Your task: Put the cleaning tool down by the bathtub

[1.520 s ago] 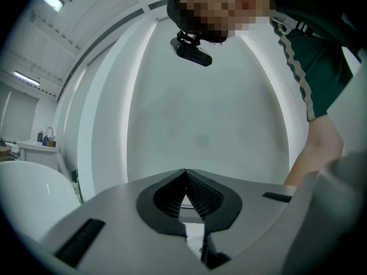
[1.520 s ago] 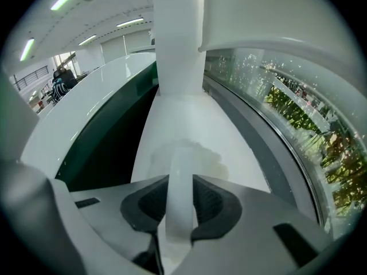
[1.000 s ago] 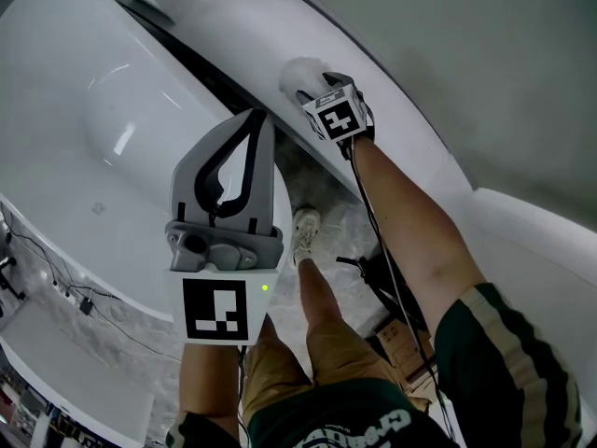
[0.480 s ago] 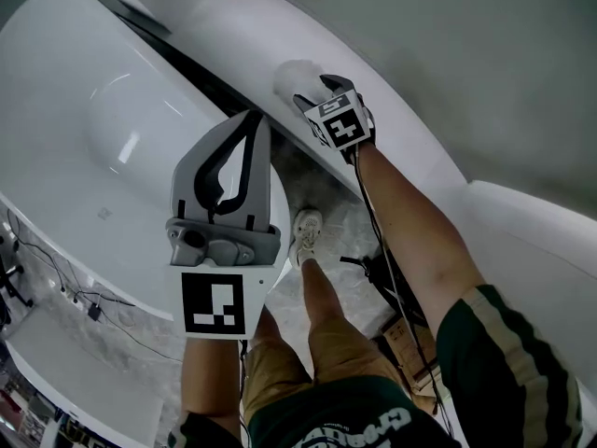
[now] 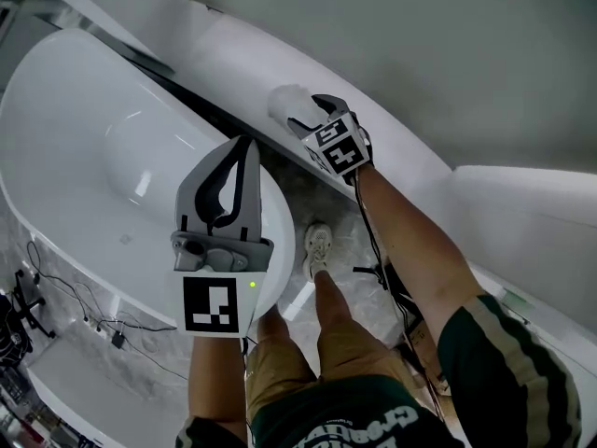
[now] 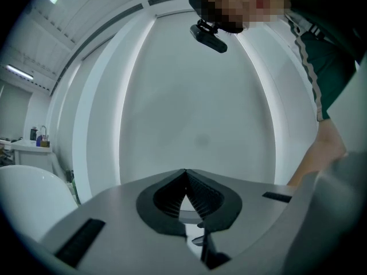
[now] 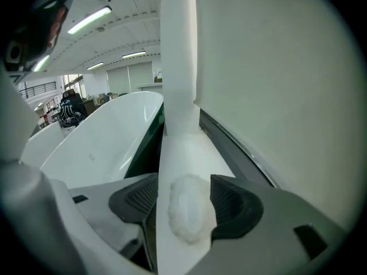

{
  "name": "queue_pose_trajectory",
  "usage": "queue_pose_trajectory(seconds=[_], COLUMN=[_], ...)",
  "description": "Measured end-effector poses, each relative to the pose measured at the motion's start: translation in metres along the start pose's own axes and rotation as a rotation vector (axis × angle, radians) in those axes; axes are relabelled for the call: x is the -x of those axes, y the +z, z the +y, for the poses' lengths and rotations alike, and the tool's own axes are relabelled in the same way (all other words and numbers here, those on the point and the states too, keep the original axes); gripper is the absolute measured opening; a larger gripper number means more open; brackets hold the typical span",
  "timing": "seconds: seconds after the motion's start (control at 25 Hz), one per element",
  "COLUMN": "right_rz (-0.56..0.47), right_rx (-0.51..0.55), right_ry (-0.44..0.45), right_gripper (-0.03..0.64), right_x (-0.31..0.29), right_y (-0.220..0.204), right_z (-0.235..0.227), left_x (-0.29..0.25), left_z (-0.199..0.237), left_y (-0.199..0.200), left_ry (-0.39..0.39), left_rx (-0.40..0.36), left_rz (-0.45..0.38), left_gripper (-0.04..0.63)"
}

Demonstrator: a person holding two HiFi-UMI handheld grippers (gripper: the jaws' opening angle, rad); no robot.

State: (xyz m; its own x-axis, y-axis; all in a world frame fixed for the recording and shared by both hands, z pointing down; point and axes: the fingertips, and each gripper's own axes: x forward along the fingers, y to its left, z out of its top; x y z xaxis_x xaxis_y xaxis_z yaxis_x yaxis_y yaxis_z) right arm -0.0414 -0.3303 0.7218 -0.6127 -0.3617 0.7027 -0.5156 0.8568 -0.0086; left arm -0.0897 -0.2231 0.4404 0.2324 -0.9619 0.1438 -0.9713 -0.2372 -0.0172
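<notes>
Cleaning tool (image 5: 285,104), a fluffy white pad, lies on the white ledge (image 5: 219,54) beside the bathtub (image 5: 75,129), in the upper middle of the head view. The right hand-held gripper (image 5: 308,113) is released, its jaws spread either side of the pad. The left hand-held gripper (image 5: 244,143), at centre, is clenched and empty.

Left gripper (image 6: 184,173) closed, right gripper (image 7: 183,189) parted.
</notes>
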Motion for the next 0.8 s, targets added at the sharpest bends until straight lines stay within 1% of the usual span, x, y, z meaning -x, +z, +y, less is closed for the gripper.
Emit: queue_pose_trajectory(seconds=[0.2,0.36,0.48,0.56,0.8], right_rz=[-0.067,-0.125,-0.169,-0.2,-0.354], right_rx=[0.013,-0.026,0.0,0.017,0.045], right_ry=[-0.01,-0.045,-0.071,-0.09,-0.157], right_gripper=[0.272,0.272,0.272,0.272,0.298], right_x=[0.037,0.072,0.098,0.119,0.195], right_y=[0.029,0.048,0.072,0.088,0.14], right_z=[0.005,0.004,0.01,0.012,0.029], left_x=[0.013,0.025,0.033,0.038,0.062], left_z=[-0.008,-0.014,-0.013,-0.013,-0.014], left_y=[0.015,0.034,0.053,0.064,0.098], left_ry=[-0.03,-0.053,-0.069,-0.077,-0.091], left_rx=[-0.021,-0.053,-0.075,-0.075,-0.072], left_rz=[-0.009,-0.028,-0.043,-0.059,-0.077], left_gripper=[0.008,0.008,0.008,0.008,0.008])
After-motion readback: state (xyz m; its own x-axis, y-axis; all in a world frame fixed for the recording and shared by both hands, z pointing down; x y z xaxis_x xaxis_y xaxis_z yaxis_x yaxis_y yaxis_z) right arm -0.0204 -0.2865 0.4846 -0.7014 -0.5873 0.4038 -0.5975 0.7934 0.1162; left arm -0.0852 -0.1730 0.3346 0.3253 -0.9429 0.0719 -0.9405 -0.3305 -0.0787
